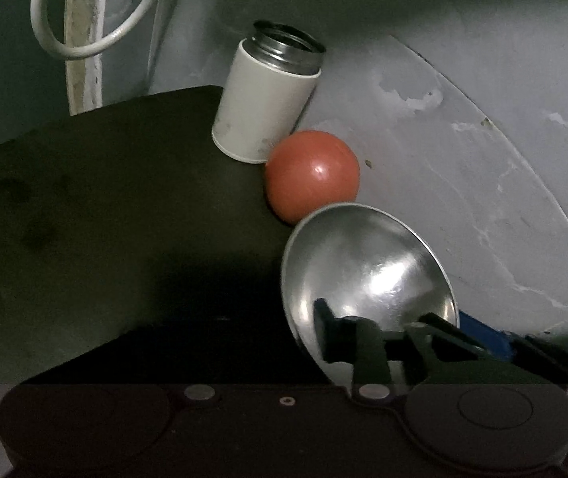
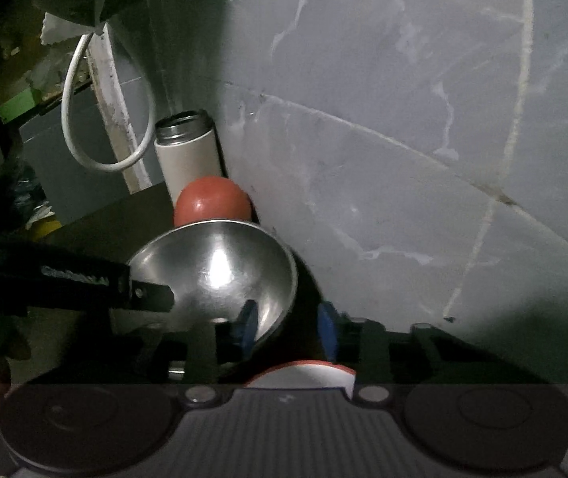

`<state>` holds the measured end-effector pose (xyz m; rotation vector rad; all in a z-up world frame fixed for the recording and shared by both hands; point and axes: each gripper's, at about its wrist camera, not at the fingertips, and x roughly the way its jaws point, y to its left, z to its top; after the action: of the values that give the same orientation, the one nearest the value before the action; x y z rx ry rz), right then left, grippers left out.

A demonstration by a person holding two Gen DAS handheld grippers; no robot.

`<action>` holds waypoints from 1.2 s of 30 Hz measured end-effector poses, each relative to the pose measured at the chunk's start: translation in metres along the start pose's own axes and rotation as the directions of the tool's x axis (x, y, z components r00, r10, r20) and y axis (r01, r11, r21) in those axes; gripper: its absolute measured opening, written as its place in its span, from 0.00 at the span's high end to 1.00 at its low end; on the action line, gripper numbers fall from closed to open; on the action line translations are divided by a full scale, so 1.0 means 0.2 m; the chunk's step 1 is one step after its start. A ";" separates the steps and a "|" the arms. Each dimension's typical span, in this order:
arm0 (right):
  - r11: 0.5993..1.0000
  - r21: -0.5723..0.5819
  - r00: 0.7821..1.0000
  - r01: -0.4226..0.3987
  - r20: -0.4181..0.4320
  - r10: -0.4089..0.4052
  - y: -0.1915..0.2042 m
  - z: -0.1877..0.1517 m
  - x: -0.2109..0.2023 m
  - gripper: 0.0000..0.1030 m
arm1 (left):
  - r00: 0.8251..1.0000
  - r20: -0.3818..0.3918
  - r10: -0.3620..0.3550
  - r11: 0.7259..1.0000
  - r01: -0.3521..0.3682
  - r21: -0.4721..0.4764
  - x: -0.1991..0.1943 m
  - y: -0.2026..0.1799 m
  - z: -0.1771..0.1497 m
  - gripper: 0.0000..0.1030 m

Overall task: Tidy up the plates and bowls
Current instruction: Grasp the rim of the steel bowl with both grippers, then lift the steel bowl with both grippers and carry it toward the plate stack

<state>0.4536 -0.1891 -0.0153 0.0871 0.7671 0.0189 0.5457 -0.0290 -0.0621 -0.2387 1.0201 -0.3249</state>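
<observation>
A shiny steel bowl (image 1: 367, 275) sits tilted on the dark table (image 1: 104, 219), close to the grey wall. It also shows in the right wrist view (image 2: 220, 267). My left gripper (image 1: 379, 338) has its black fingers (image 1: 335, 334) around the bowl's near rim; in the right wrist view it comes in from the left and one finger (image 2: 150, 294) lies over the rim. My right gripper (image 2: 288, 326) has blue pads (image 2: 246, 326), one inside the bowl's rim and one outside, with a gap between them.
A red ball-like object (image 1: 312, 179) lies just behind the bowl, and a white steel-necked canister (image 1: 264, 99) stands behind that. A white cable loop (image 1: 85, 40) hangs by a pipe at the back left. The grey wall (image 1: 483, 139) borders the table's right.
</observation>
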 end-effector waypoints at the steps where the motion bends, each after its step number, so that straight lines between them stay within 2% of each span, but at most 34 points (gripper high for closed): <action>1: 1.000 0.000 1.000 -0.009 -0.006 0.009 0.00 0.00 0.01 0.74 | 1.000 0.000 -0.003 1.000 0.003 -0.005 0.00 0.00 0.00 0.80; 4: 0.999 0.003 0.999 -0.032 -0.014 0.032 0.01 0.02 0.02 0.76 | 1.000 0.011 0.012 1.000 -0.011 -0.015 -0.02 0.01 -0.02 0.82; 10: 0.997 -0.004 0.996 -0.076 0.035 0.076 0.02 0.02 -0.08 0.77 | 0.997 0.080 0.008 1.000 -0.008 0.003 -0.19 -0.02 -0.07 0.82; 14: 0.995 -0.013 0.992 -0.104 0.075 0.104 0.03 0.01 -0.22 0.77 | 0.991 0.133 -0.007 1.000 0.003 0.029 -0.38 -0.08 -0.15 0.82; 19: 0.988 0.001 0.982 -0.152 0.111 0.150 -0.01 -0.08 -0.48 0.77 | 0.986 0.165 -0.022 1.000 0.018 0.026 -0.60 -0.19 -0.33 0.81; 24: 0.983 -0.009 0.978 -0.181 0.107 0.181 -0.09 -0.20 -0.70 0.77 | 0.989 0.146 -0.033 0.999 0.027 0.043 -0.73 -0.31 -0.55 0.81; 28: 0.983 -0.023 0.979 -0.182 0.089 0.183 -0.15 -0.32 -0.88 0.77 | 0.993 0.105 -0.056 0.998 0.054 0.018 -0.79 -0.39 -0.75 0.80; 36: 0.984 -0.013 0.984 -0.176 0.041 0.176 -0.28 -0.56 -1.19 0.77 | 0.994 -0.035 -0.105 0.994 0.105 -0.005 -0.78 -0.50 -1.10 0.78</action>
<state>0.2041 -0.2491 0.0640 0.1456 0.7153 0.1881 0.2652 -0.0728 -0.0164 -0.2910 1.0450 -0.4247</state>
